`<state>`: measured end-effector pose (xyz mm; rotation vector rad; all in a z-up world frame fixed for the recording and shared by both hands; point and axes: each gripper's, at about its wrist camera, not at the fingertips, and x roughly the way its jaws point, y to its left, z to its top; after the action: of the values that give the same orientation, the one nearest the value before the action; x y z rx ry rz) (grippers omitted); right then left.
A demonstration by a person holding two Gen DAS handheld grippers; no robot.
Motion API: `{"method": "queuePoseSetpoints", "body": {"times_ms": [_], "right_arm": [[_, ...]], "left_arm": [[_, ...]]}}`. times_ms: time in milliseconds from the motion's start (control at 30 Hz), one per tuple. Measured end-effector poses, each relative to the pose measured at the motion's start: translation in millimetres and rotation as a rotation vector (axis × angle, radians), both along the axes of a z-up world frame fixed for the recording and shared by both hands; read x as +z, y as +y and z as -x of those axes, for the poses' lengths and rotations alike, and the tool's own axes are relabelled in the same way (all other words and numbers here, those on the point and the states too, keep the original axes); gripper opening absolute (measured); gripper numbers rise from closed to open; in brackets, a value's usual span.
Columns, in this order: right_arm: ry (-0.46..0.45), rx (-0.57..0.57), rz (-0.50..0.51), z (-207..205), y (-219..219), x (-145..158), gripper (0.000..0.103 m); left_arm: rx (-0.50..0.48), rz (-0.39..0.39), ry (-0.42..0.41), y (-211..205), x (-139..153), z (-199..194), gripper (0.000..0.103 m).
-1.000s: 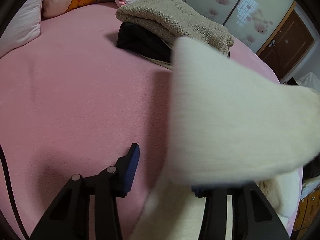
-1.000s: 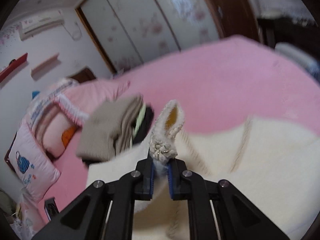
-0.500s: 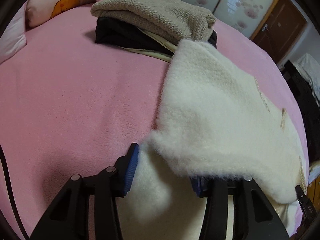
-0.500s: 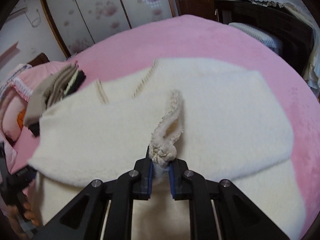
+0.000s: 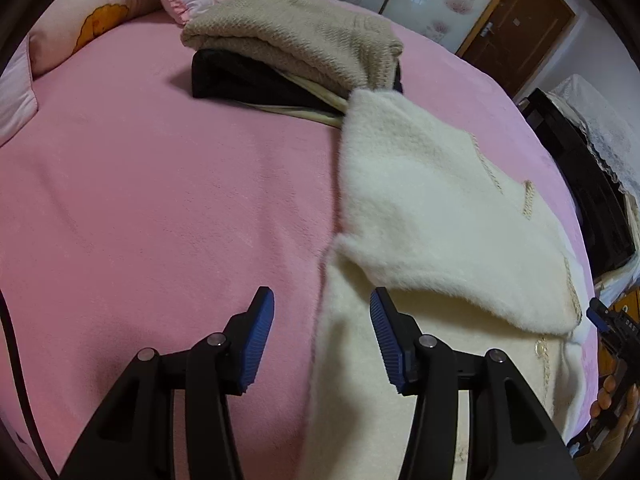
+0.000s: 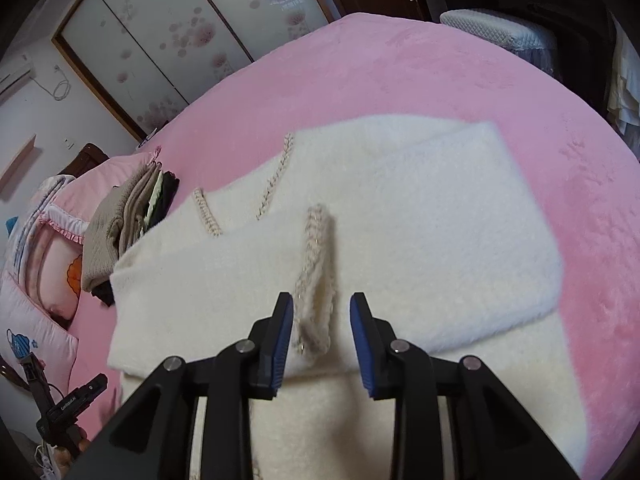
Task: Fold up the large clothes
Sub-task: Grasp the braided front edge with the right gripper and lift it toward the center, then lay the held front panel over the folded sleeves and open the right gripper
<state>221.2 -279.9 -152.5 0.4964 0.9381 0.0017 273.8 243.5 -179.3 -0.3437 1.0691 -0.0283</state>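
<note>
The cream fleece garment [image 6: 360,240] lies folded on the pink bed [image 5: 140,200], centre frame. The right hand-held gripper [image 6: 322,312] hovers low, jaws apart around its trimmed collar [image 6: 316,264]. The left hand-held gripper [image 5: 322,312], lower frame, is spread wide, holding nothing, over the garment's edge.

Sweater [image 6: 400,220] lies flat on the bed [image 6: 400,72], its far part folded over onto its near part. Stack of folded clothes [image 5: 296,52] sits at the sweater's far left corner, touching it. Pillows [image 6: 44,272] lie beyond the stack. Wardrobe doors [image 6: 192,28] stand behind the bed.
</note>
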Motion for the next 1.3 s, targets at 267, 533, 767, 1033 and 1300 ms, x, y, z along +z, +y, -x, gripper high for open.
{"method": "queuePoseSetpoints", "body": {"times_ms": [267, 533, 767, 1033, 1300], "right_arm": [[0.057, 0.065, 0.007, -39.7, 11.0, -21.7, 0.030], [0.103, 0.092, -0.019, -89.6, 6.3, -42.5, 0.030], [0.082, 0.190, 0.103, -107.7, 23.7, -43.4, 0.017], [-0.002, 0.179, 0.464, -102.3, 41.8, -44.2, 0.011], [-0.083, 0.087, 0.446, -72.2, 49.0, 2.2, 0.014]], "left_arm": [[-0.021, 0.130, 0.049, -12.8, -19.3, -41.2, 0.049], [-0.072, 0.078, 0.107, -20.7, -38.9, -58.8, 0.057], [-0.130, 0.055, 0.107, -20.7, -28.7, -44.5, 0.057], [-0.137, 0.092, 0.039, -3.1, 4.1, -31.2, 0.057], [-0.137, 0.036, -0.037, -23.6, 31.5, -42.9, 0.057]]}}
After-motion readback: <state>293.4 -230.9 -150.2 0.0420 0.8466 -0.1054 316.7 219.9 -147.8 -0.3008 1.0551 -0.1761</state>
